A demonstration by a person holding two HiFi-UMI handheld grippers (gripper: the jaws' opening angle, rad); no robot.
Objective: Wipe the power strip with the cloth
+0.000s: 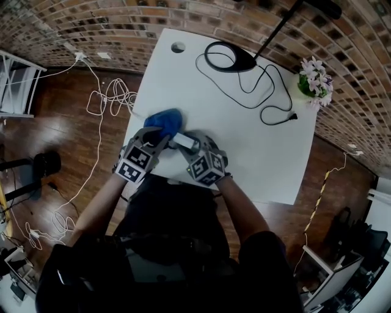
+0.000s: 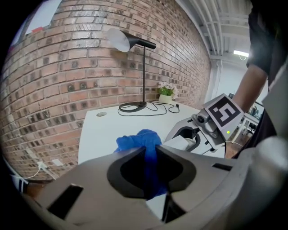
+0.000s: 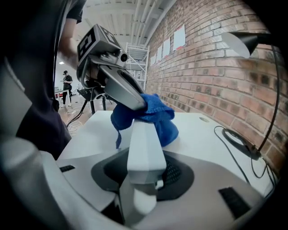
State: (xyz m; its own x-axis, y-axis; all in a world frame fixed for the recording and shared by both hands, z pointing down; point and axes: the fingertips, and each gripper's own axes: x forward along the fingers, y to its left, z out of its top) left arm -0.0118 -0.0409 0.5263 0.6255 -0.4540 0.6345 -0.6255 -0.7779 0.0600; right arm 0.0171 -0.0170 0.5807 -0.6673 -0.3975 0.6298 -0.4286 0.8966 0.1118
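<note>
Right at the near edge of the table (image 1: 263, 156), the right hand-held gripper (image 3: 144, 167) has its jaws drawn in narrow and clamped on the power strip (image 3: 144, 141). The white bar sits squarely between the pads. Its long axis runs straight out along the jaws, away from the person. From the head view it points up and to the left, with its far end aimed at the cloth (image 3: 153, 117). It sits just above the table's near edge, between the two marker cubes.

Just beyond, the left hand-held gripper (image 2: 150, 150) comes in from the left with its jaws nearly together, pinching a fold of the blue cloth. The rest of the cloth bunches out past the fingertips and meets the far end of the strip, draping over it. The left jaw tip sits right on top of that bundle.

Further out, the white tabletop is bare. At the back of the table, a black lamp (image 1: 227, 58) stands on its ring base with its cable (image 1: 269, 101) looping across. A small flower pot (image 1: 313, 77) stands by the brick wall (image 1: 183, 18).
</note>
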